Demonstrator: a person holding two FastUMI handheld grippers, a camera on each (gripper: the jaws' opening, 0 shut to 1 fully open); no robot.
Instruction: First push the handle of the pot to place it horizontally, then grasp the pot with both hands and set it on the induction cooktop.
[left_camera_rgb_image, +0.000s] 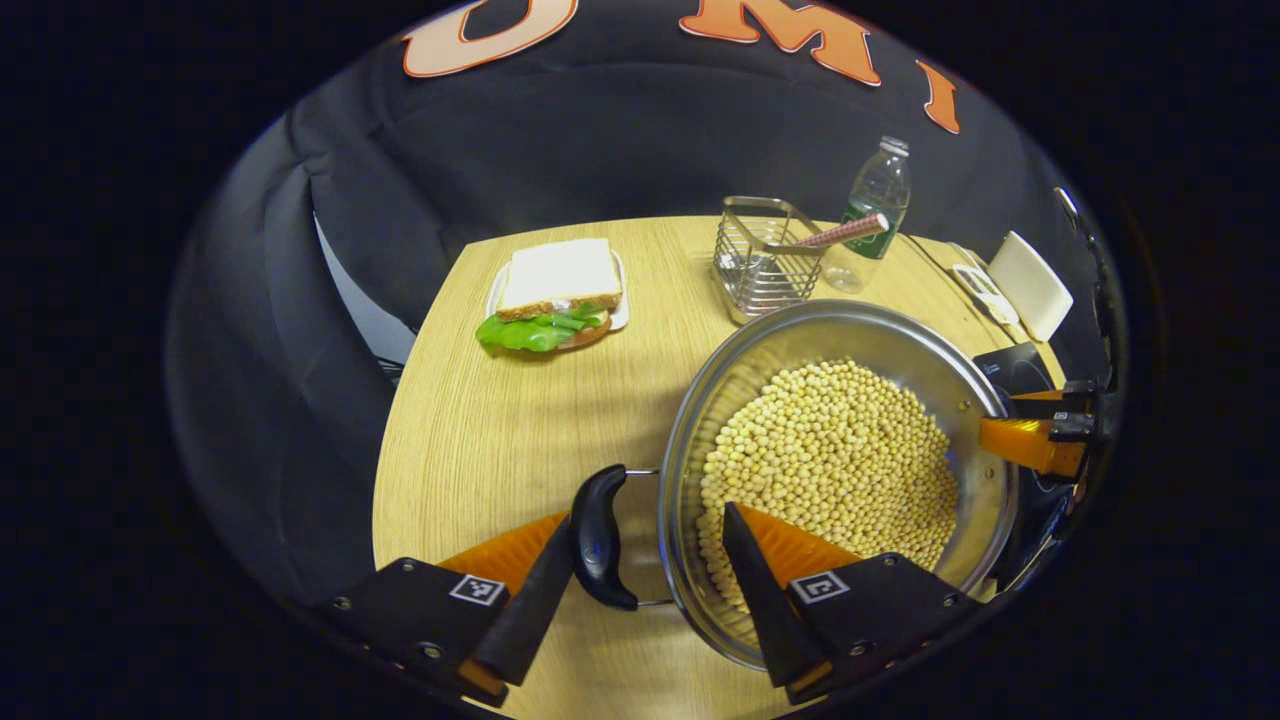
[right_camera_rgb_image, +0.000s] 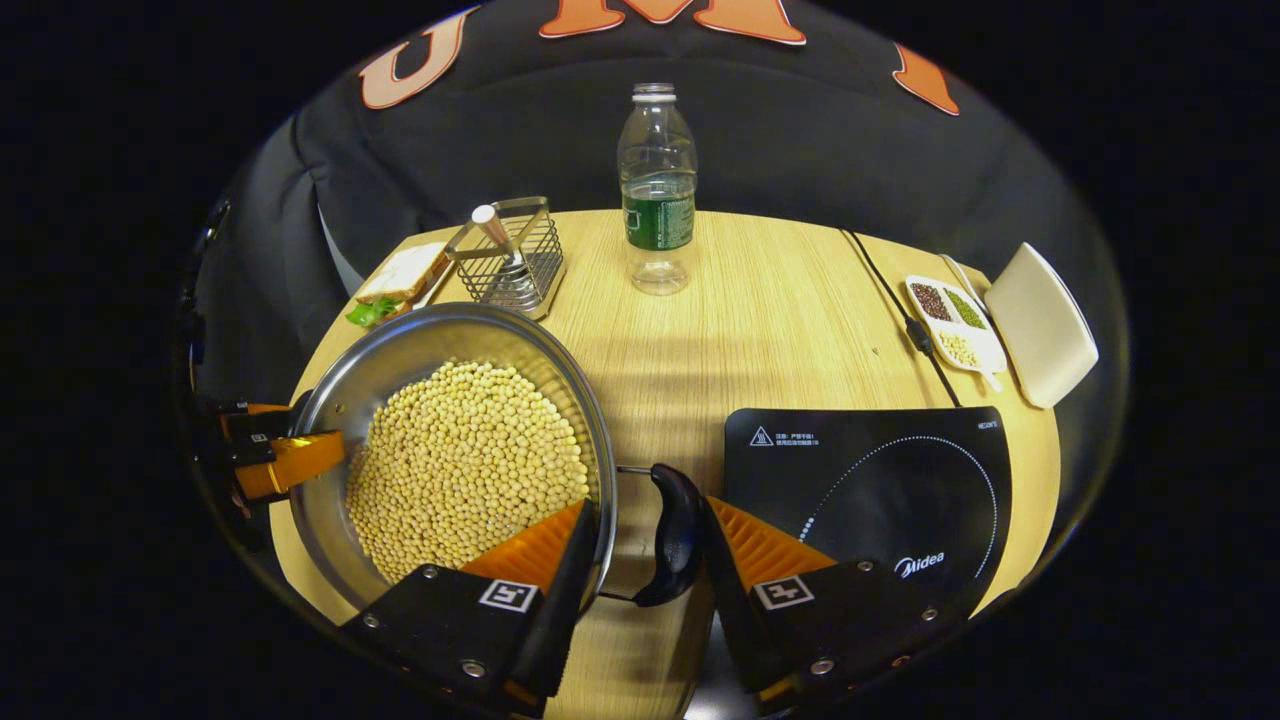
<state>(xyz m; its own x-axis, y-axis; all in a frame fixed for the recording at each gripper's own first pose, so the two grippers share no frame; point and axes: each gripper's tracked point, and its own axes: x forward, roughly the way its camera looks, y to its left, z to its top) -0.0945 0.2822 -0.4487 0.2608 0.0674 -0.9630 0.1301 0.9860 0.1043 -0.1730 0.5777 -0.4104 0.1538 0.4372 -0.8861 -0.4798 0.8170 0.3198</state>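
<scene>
The pot (right_camera_rgb_image: 455, 440) of beans sits on the table (right_camera_rgb_image: 780, 310) left of the cooktop (right_camera_rgb_image: 880, 490), both side handles level. Each gripper, left (left_camera_rgb_image: 645, 560) and right (right_camera_rgb_image: 645, 545), straddles a handle (right_camera_rgb_image: 675, 535) and the rim with jaws spread, not yet clamped; gripping, lifting and placing remain.

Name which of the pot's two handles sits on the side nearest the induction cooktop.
The handle between the right gripper's open fingers: it sticks out toward the induction cooktop. The other handle, between the left gripper's fingers, faces the sandwich side.
</scene>
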